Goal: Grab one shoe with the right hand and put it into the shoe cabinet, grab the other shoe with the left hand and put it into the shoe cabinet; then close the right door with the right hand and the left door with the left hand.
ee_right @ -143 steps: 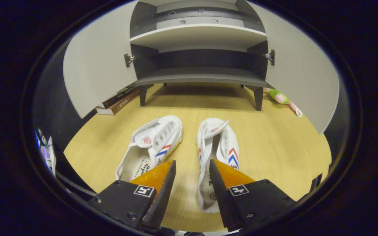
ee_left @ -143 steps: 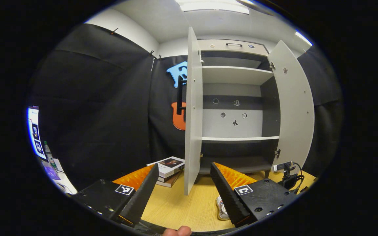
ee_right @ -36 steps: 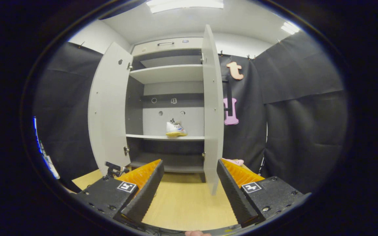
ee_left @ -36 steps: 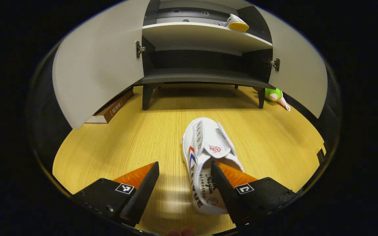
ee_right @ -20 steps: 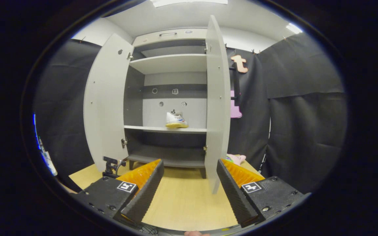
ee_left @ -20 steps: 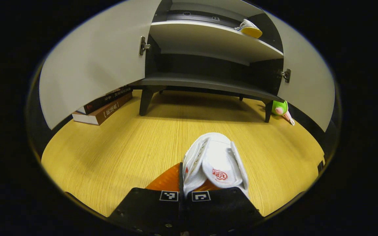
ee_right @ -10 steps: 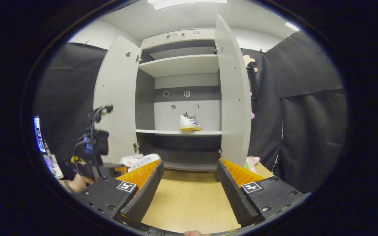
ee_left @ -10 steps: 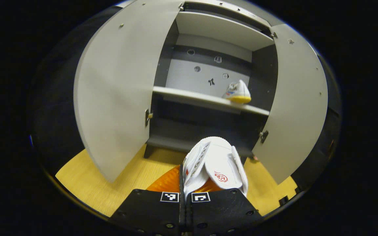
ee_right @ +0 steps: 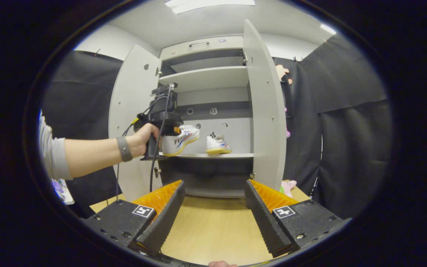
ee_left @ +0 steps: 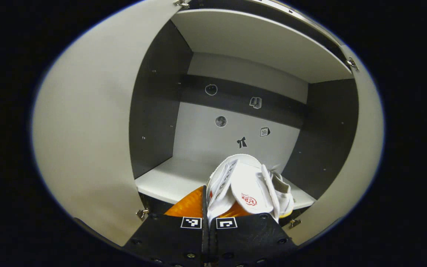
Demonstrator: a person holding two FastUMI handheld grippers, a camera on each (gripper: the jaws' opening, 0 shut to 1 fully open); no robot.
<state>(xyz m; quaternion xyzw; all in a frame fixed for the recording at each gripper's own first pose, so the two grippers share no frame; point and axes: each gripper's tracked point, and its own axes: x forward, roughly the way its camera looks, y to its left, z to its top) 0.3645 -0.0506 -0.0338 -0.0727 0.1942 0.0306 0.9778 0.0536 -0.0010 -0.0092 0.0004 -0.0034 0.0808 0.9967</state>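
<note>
Left gripper point(ee_left: 209, 211): we see jaws clamped on a white canvas shoe point(ee_left: 244, 185), red tongue logo, held above the cabinet's middle shelf point(ee_left: 169, 180).
Second shoe point(ee_right: 218, 144): yellow-soled, on that shelf.
Right gripper point(ee_right: 213, 207): jaws apart, empty, before the cabinet point(ee_right: 213, 96).

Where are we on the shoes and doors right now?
Done: one white canvas shoe sits on the middle shelf. In hand: the left gripper holds the second white shoe at that shelf. Left: release it, then shut the right door and left door, both open.
</note>
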